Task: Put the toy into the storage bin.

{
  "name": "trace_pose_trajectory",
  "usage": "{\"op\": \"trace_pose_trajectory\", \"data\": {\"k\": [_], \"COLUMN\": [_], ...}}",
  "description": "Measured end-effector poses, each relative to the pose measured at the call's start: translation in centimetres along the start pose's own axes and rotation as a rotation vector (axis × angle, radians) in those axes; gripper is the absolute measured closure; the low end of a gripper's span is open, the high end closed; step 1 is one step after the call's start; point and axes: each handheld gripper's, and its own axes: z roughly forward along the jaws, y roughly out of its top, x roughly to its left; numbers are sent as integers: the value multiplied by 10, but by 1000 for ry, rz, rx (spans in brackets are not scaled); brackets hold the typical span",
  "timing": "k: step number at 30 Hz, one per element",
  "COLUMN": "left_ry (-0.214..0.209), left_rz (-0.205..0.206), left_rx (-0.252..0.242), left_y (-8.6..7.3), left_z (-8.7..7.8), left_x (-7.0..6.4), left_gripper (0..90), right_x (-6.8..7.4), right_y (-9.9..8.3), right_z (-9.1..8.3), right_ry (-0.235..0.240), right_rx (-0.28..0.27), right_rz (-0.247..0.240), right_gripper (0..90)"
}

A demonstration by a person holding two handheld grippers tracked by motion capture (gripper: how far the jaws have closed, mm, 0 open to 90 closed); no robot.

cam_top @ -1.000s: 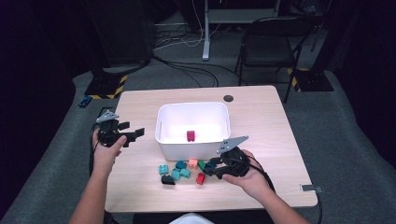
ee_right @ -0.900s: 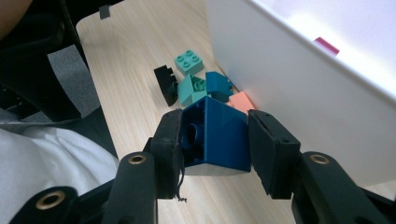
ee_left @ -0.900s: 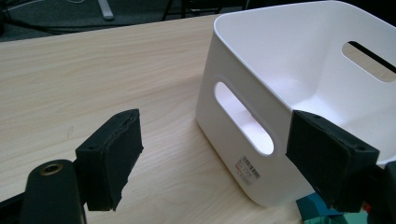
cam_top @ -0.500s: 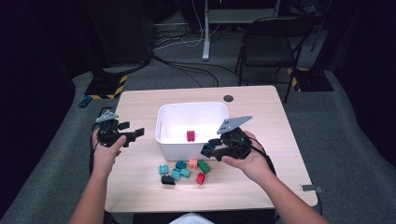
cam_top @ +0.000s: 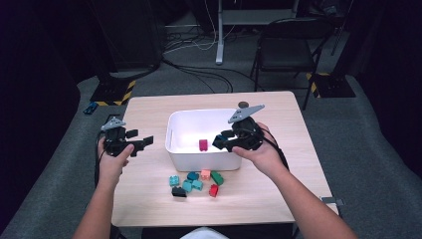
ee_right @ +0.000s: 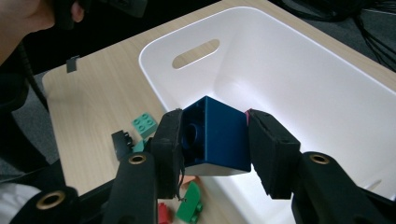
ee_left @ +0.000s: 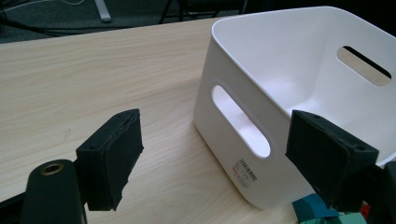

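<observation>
A white bin (cam_top: 181,154) stands mid-table with a dark red brick (cam_top: 203,145) on its floor. My right gripper (cam_top: 222,141) hangs over the bin's near right side, shut on a blue brick (ee_right: 217,135) that sits between its pads. My left gripper (cam_top: 142,143) hovers open left of the bin, nothing between its jaws; in the left gripper view the bin's handle slot (ee_left: 240,120) lies between its pads (ee_left: 111,156). Several loose bricks (cam_top: 195,181) in teal, green, red, black and orange lie on the table in front of the bin.
A small dark round object (cam_top: 243,105) rests near the table's far edge behind the bin. A black chair (cam_top: 283,50) and cables (cam_top: 199,47) are on the floor beyond the wooden table (cam_top: 149,107).
My right gripper rose from the loose bricks with the blue brick and moved back over the bin's near right side. The left gripper stayed put.
</observation>
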Motion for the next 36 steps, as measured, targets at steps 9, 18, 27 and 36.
{"op": "trace_pose_trajectory", "data": {"k": [9, 18, 27, 36], "left_ry": [2, -3, -7, -9], "left_rz": [2, -1, 0, 0], "left_rx": [-1, -2, -2, -12], "left_y": [0, 0, -1, -1], "left_z": [0, -1, 1, 2], "left_x": [1, 1, 1, 0], "left_gripper": [184, 184, 183, 184], "right_x": [-10, -18, -27, -37], "right_y": [22, 37, 44, 49], "right_z": [40, 71, 104, 125], "right_ry": [-20, -8, 5, -1], "right_rx": [32, 32, 34, 40], "right_rz": [-7, -18, -9, -10], "right_gripper": [565, 565, 565, 565]}}
